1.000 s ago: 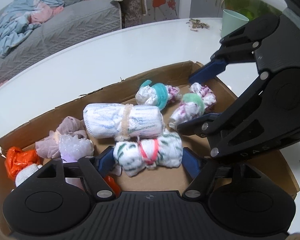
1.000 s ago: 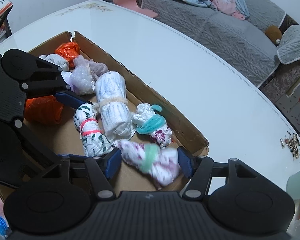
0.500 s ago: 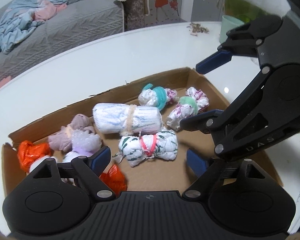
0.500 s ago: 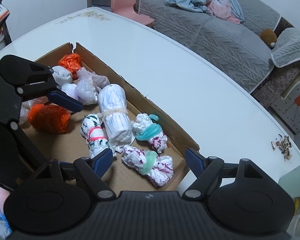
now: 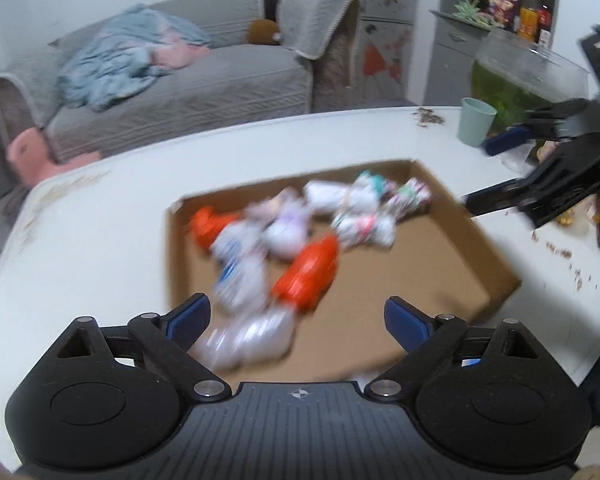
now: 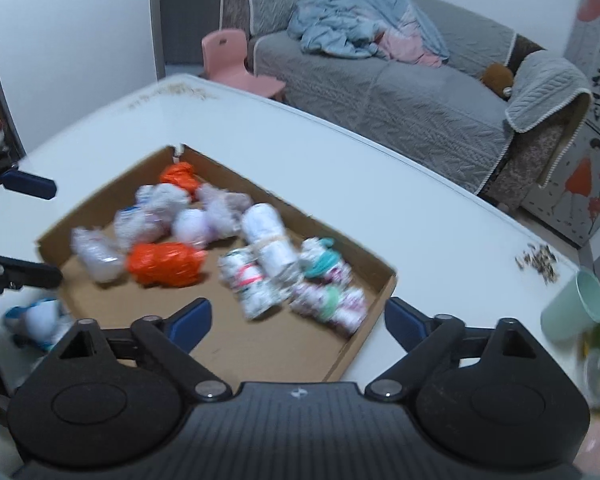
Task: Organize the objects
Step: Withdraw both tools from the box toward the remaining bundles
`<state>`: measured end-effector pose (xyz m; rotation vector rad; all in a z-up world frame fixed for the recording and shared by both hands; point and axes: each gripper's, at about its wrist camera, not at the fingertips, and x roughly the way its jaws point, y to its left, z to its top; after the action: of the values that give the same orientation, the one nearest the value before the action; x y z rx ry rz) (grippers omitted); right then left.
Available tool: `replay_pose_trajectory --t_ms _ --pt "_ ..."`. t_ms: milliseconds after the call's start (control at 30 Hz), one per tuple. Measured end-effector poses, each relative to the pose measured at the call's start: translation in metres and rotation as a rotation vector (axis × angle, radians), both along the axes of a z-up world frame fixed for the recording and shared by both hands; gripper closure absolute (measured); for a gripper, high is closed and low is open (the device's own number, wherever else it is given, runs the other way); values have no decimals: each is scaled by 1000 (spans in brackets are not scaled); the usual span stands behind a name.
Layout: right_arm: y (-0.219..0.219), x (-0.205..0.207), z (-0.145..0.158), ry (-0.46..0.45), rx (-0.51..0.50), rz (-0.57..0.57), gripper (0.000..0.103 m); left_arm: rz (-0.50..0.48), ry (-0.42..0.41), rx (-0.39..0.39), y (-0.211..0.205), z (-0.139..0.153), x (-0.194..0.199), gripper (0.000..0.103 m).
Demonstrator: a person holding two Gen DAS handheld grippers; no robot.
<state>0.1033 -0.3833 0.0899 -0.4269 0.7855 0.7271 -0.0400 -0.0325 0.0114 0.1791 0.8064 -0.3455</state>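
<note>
A shallow cardboard tray (image 5: 480, 248) (image 6: 364, 336) lies on the white table and holds several tied bundles of cloth and plastic: orange ones (image 5: 306, 276) (image 6: 164, 264), a white roll (image 6: 266, 236), floral ones with green bands (image 6: 328, 298). Both views are blurred. My left gripper (image 5: 296, 320) is open and empty, held above the tray's near edge. My right gripper (image 6: 296, 316) is open and empty, also above the tray; it shows at the right of the left wrist view (image 5: 500, 172). One blue-white bundle (image 6: 40, 320) lies outside the tray.
A mint green cup (image 5: 476, 126) (image 6: 576, 306) stands on the table near a glass tank (image 5: 528, 80). Scattered seeds (image 6: 538, 262) lie on the table. A grey sofa (image 5: 172, 92) and a pink stool (image 6: 236, 64) are beyond the table.
Both grippers have pulled up and back from the tray, so the bundles look smaller and farther. Both stay open. The bundles lie where they were.
</note>
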Motion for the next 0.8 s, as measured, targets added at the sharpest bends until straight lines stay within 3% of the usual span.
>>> replay_pose_trajectory --t_ms 133,400,533,800 --pt "-6 -50 -5 14 0 0 7 60 18 -29 27 -12 -37 7" --pt "2 -127 -44 78 -74 61 6 10 22 -4 35 -42 -69 7" --pt "11 -129 -66 75 -135 81 7 2 48 6 36 -57 -64 8" --pt "19 -130 -79 95 -124 88 10 -27 93 9 29 -77 -53 8"
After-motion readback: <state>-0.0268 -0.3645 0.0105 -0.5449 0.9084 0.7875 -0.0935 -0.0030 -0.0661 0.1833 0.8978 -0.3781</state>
